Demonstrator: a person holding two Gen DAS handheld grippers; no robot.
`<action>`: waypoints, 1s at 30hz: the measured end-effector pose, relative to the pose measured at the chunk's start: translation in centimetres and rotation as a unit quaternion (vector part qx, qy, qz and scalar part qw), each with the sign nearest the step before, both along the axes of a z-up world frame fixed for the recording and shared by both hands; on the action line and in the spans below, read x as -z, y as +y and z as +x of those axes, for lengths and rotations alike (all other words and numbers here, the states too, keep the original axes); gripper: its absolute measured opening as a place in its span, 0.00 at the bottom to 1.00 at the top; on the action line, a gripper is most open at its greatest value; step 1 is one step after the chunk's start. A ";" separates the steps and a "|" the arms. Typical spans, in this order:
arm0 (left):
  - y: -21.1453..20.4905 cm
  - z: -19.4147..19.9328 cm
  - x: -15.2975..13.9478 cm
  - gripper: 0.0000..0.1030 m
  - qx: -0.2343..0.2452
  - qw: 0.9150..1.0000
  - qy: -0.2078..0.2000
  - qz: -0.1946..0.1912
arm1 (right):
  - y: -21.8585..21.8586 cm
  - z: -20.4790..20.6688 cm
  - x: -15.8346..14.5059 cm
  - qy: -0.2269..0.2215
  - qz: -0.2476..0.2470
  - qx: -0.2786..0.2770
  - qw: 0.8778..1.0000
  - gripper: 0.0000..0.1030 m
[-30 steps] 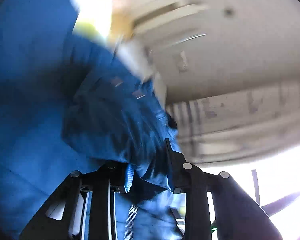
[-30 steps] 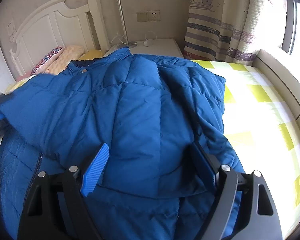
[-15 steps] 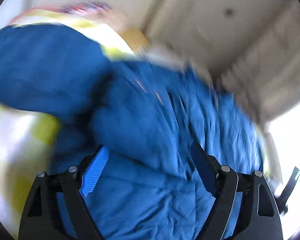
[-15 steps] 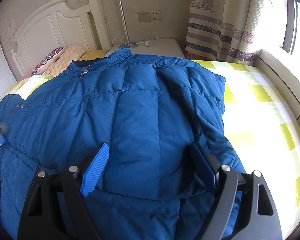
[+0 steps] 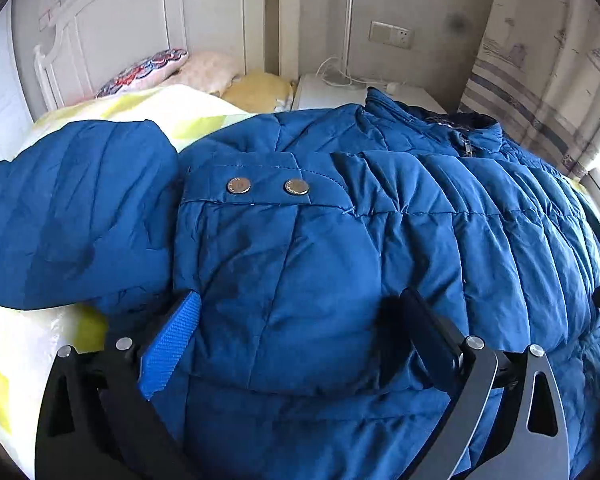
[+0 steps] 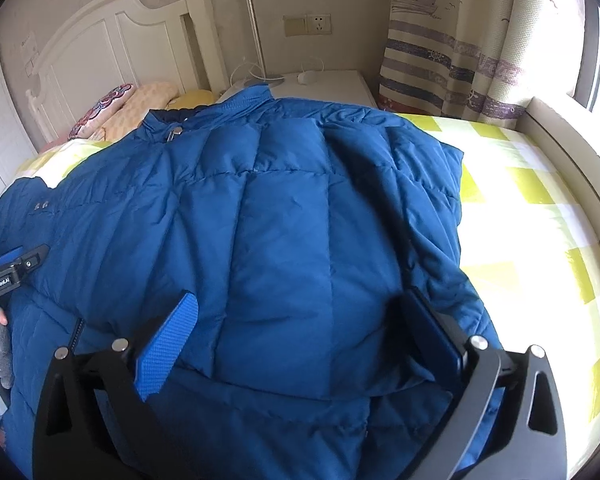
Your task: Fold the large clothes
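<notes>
A large blue puffer jacket (image 5: 340, 240) lies spread on the bed, collar toward the headboard; it also shows in the right wrist view (image 6: 280, 220). A sleeve cuff with two metal snaps (image 5: 268, 188) lies folded across its left side. My left gripper (image 5: 300, 332) is open and empty, just above the folded sleeve. My right gripper (image 6: 300, 332) is open and empty over the folded right side. The left gripper also shows at the left edge of the right wrist view (image 6: 16, 264).
The bed has a yellow and white checked sheet (image 6: 520, 220). Pillows (image 5: 160, 68) lie by the white headboard (image 5: 140, 20). A white nightstand (image 6: 328, 84) with a lamp pole stands behind. A striped curtain (image 6: 440, 60) and window ledge are at the right.
My left gripper, shut on the jacket sleeve a second ago, has let go, opened and swung round to face the headboard. The sleeve now lies folded across the jacket. The right gripper has not moved.
</notes>
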State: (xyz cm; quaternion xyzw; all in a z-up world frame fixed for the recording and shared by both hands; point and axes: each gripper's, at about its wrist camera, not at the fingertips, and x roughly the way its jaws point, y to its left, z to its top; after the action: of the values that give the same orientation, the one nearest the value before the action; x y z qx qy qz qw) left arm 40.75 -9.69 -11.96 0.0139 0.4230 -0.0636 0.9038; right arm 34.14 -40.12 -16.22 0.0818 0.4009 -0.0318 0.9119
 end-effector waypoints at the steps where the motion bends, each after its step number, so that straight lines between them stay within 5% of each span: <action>1: -0.2 -0.1 -0.1 0.92 0.000 1.000 0.001 -0.005 | 0.0 0.1 0.0 0.004 0.000 -0.001 1.000 0.98; 5: 1.3 -0.1 0.3 0.92 -0.001 1.000 -0.003 -0.029 | 0.6 0.3 -1.0 0.015 -0.042 0.041 0.998 0.98; 12: 1.0 0.3 0.1 0.92 -0.001 1.000 -0.004 -0.027 | 4.5 3.7 -4.9 -0.025 -0.071 0.012 0.997 0.98; 16: 1.0 0.2 0.0 0.93 -0.001 1.000 -0.004 -0.024 | 5.0 8.8 -0.4 0.062 -0.055 0.013 0.996 0.98; 22: 1.1 0.2 0.0 0.96 0.003 1.000 -0.003 -0.030 | 4.1 8.4 -1.0 0.086 -0.019 0.027 0.996 0.98; 25: 1.2 0.1 0.0 0.96 0.004 0.999 -0.006 -0.034 | 5.0 5.0 -3.5 0.023 0.020 0.013 0.999 0.98; 30: 1.9 -0.2 -0.5 0.96 0.005 0.998 -0.017 -0.059 | 8.6 2.7 -0.4 0.059 -0.037 -0.044 0.997 0.98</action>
State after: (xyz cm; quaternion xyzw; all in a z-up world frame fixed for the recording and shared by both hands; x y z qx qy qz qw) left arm 40.57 -7.77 -11.49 -0.0361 0.4028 -0.0924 0.9099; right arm 36.85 -31.55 -15.86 0.0283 0.4561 -0.0110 0.8894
